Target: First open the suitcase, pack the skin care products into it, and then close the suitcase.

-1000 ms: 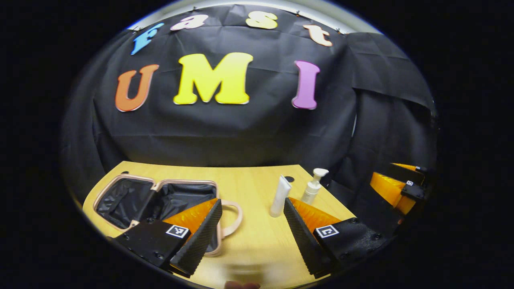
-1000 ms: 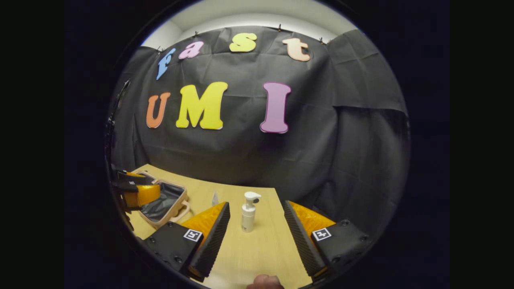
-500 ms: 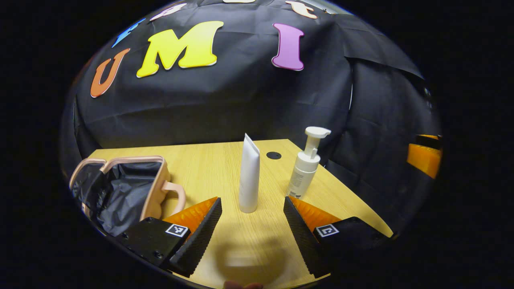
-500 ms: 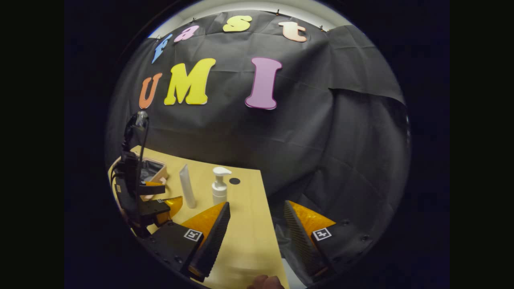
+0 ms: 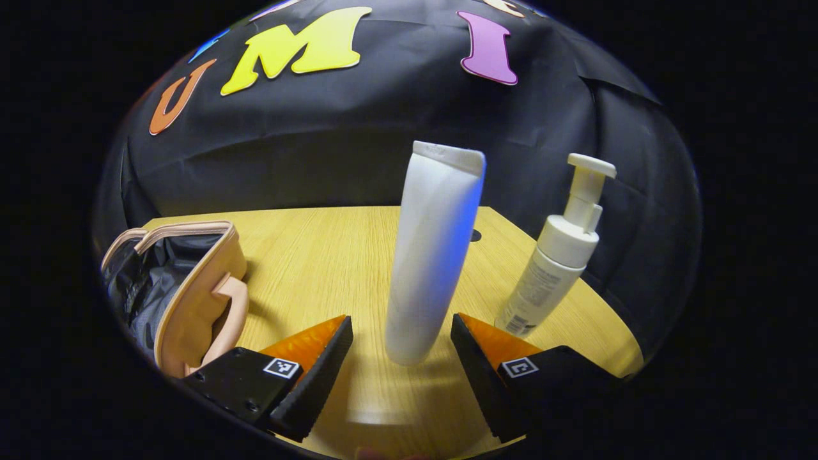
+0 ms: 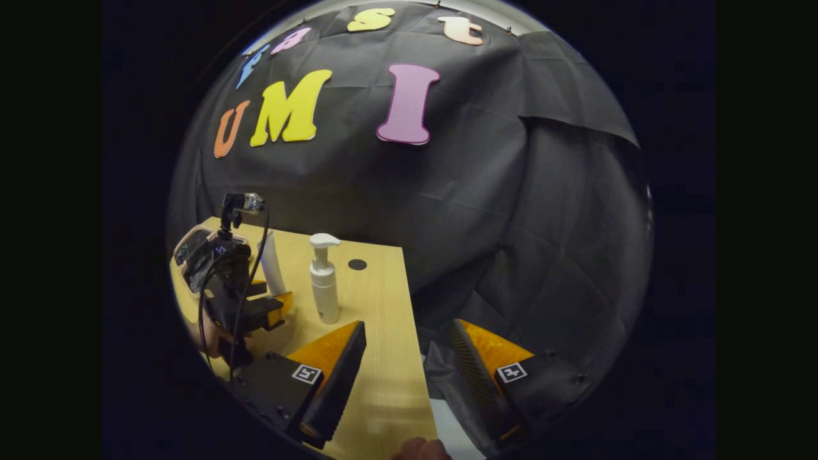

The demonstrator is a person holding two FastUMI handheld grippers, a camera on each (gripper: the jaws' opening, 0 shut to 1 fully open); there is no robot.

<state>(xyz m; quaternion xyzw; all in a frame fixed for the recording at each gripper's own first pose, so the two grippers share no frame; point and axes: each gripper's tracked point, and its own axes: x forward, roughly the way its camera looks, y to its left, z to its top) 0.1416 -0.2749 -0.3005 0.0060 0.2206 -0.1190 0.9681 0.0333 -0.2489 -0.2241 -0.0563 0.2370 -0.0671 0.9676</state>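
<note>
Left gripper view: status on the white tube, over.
Left gripper open, astride upright white squeeze tube, not clamped. Right gripper open, idle at table edge. Pink suitcase open. White pump bottle close beside tube.

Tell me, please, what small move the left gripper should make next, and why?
Probably ease forward a little, then close. The left gripper is open, and the upright white tube stands centred just beyond its fingertips, not yet between them. The suitcase already lies open to receive it.
</note>
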